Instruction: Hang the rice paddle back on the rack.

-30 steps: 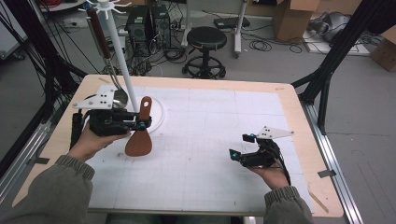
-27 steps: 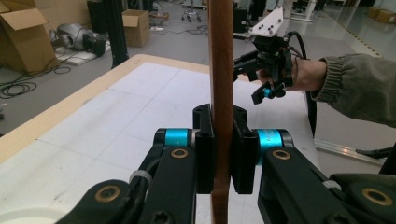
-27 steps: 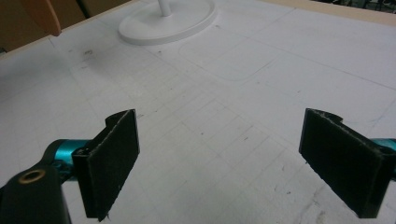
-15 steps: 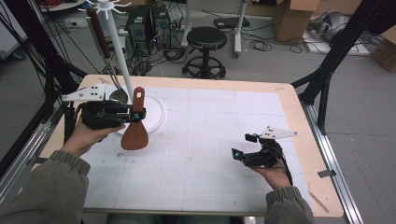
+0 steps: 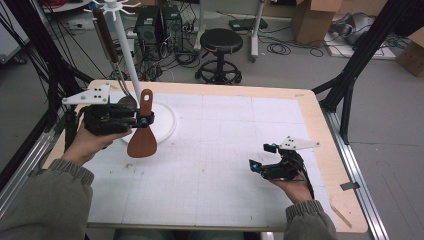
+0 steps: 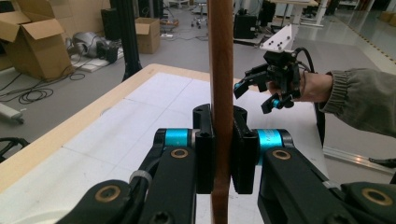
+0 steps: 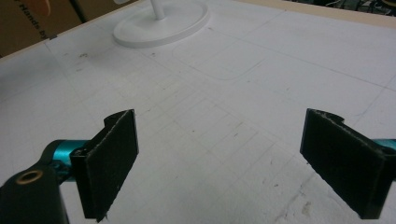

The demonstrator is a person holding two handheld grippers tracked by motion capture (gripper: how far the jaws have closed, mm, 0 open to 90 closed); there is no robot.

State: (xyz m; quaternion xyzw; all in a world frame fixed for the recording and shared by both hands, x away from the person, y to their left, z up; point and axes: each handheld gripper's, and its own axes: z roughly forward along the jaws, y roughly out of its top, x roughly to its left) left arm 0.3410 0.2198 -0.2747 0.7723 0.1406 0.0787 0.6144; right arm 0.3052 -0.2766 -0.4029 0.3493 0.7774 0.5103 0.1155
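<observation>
A wooden spatula (image 5: 142,144) hangs blade-down over the left part of the white mat, its handle pointing up. My left gripper (image 5: 145,120) is shut on the handle (image 6: 220,70), which runs straight up between the jaws in the left gripper view. Just behind it stands a white utensil stand (image 5: 127,55) with hooks and a round base (image 5: 169,125); a brown-handled utensil (image 5: 106,35) hangs from it. At the right of the table my right gripper (image 5: 261,156) is held low, open, with only bare mat between its pads (image 7: 114,158).
The mat (image 5: 225,150) lies on a wood-edged table (image 5: 320,130). Black frame posts (image 5: 350,95) stand at the table's corners. Past the far edge are a stool (image 5: 220,42), computer towers and cardboard boxes (image 5: 312,15).
The left gripper has lifted the spatula a little and shifted it slightly left, towards the stand, and the handle has swung from tilted to upright. The right gripper has stayed in place.
</observation>
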